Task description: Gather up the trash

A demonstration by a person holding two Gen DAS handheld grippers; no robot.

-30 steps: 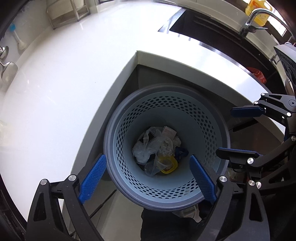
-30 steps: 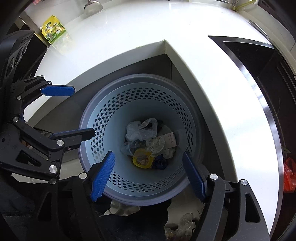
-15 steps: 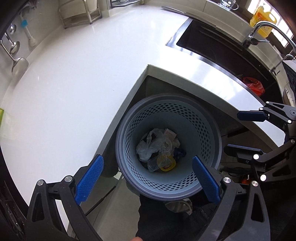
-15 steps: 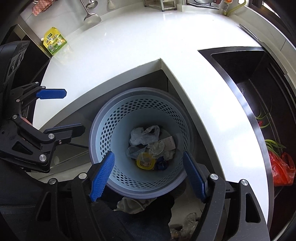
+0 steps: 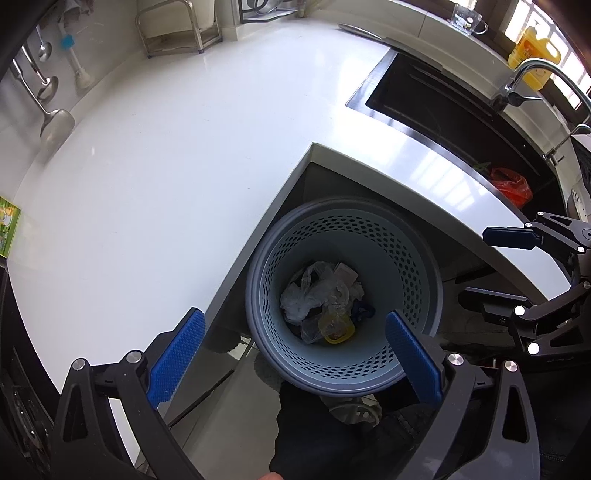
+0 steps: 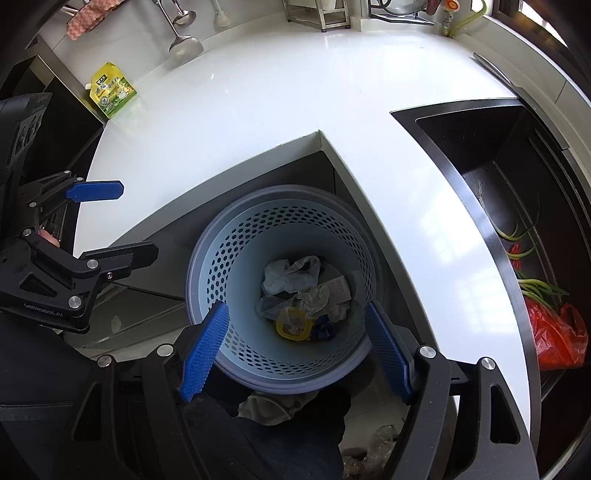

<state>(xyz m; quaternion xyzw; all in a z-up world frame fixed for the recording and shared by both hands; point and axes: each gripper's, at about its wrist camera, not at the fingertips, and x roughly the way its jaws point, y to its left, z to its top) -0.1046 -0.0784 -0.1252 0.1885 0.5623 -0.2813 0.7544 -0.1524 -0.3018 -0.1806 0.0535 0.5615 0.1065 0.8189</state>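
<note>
A blue-grey perforated trash basket (image 5: 413, 236) stands on the floor in the inner corner of the white counter; it also shows in the right wrist view (image 6: 240, 258). Inside lie crumpled clear plastic bags (image 5: 314, 295) and a yellow-rimmed cup (image 5: 336, 330), also seen in the right wrist view (image 6: 293, 323). My left gripper (image 5: 295, 354) is open and empty, high above the basket. My right gripper (image 6: 295, 345) is open and empty above it too. A green and yellow pouch (image 6: 112, 92) lies on the counter's far left.
The white L-shaped counter (image 5: 166, 166) wraps the basket. A black sink (image 6: 517, 184) at the right holds a red bag (image 6: 554, 332) and green stalks. A faucet (image 5: 535, 77), yellow bottle (image 5: 532, 55), ladles (image 5: 55, 122) and a metal rack (image 5: 177, 33) stand at the back.
Both grippers have risen away from the basket, so it looks smaller and more counter shows. Both stay open and empty. The trash in the basket has not moved.
</note>
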